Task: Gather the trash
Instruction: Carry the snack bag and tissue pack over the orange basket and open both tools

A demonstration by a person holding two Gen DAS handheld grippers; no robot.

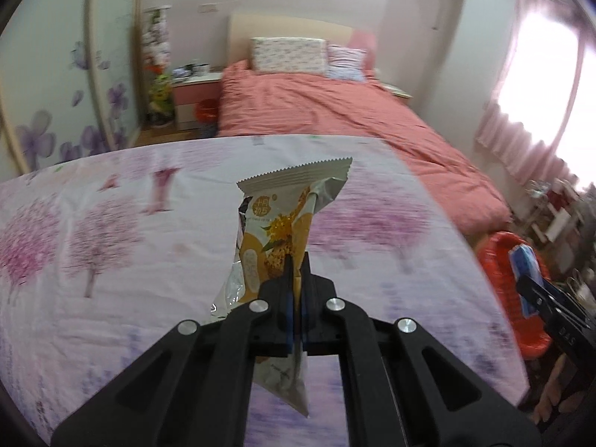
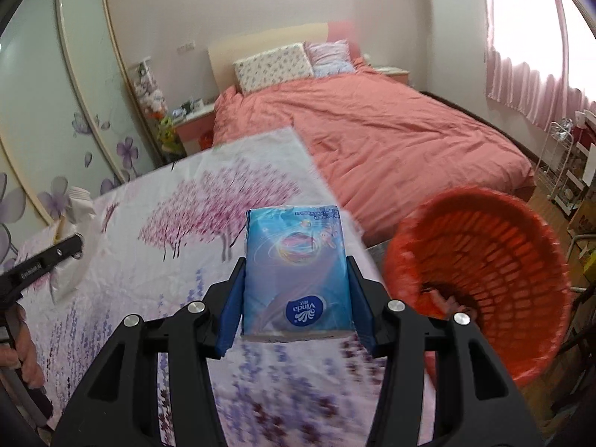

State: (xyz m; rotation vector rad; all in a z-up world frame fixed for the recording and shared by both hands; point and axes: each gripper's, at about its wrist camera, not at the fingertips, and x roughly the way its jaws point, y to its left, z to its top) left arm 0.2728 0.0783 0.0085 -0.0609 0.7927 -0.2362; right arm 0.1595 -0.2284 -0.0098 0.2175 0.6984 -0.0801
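Note:
My left gripper [image 1: 296, 260] is shut on an empty orange and white snack wrapper [image 1: 283, 219], held upright above the flowered table cloth [image 1: 111, 231]. My right gripper [image 2: 296, 264] is shut on a blue Vinda tissue pack [image 2: 296, 260], held above the cloth's right edge. The red mesh trash basket [image 2: 484, 272] stands just right of the tissue pack, beside the table. In the left wrist view the basket [image 1: 499, 260] is at far right, with the right gripper and tissue pack [image 1: 525, 264] over it. The left gripper and wrapper also show in the right wrist view [image 2: 70, 246] at far left.
A bed with a salmon-pink duvet [image 1: 335, 111] and pillows lies beyond the table. A wardrobe with purple flower doors [image 2: 56, 111] is on the left. A nightstand [image 1: 193, 100] stands by the bed. Pink curtains [image 2: 521, 74] and a wire rack [image 2: 566, 164] are on the right.

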